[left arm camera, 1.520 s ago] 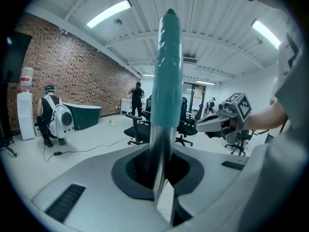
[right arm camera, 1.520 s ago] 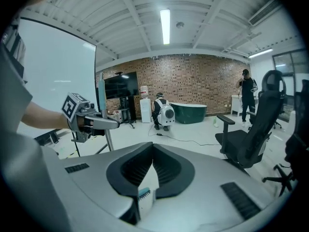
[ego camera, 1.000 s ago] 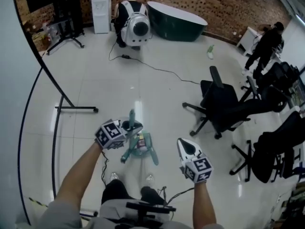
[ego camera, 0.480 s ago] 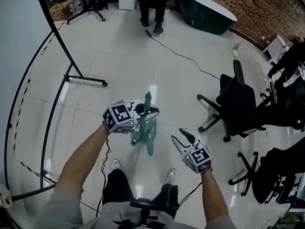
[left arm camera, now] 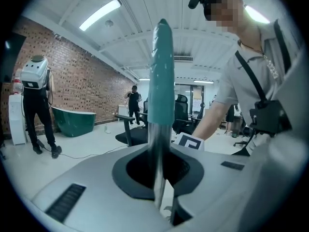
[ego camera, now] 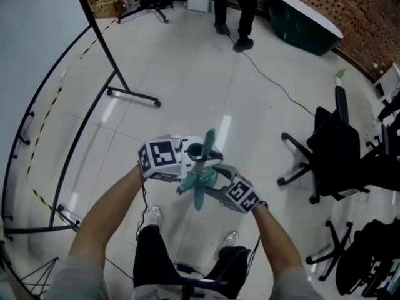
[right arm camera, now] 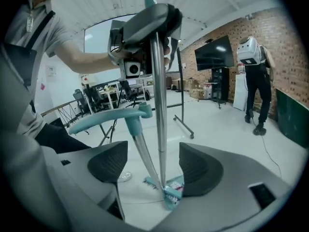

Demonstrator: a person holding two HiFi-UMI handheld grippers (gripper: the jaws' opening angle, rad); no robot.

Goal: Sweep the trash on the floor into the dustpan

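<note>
Fingers (left arm camera: 128,173) of the left gripper (left arm camera: 159,182) pinch the upright metal pole (left arm camera: 157,149) just under its teal grip to steady it. Fingers (right arm camera: 108,161) of the right gripper (right arm camera: 155,166) have just been spreading wide and straddle that pole and the slanted teal-handled pole (right arm camera: 141,149) untouched, likely to take one, with the dustpan (right arm camera: 173,193) on the floor (right arm camera: 222,129) below them.

I note a green bathtub (ego camera: 303,20) by the brick wall (ego camera: 369,36), a person (ego camera: 236,8) standing beside it, and a black office chair (ego camera: 337,145) further right.
</note>
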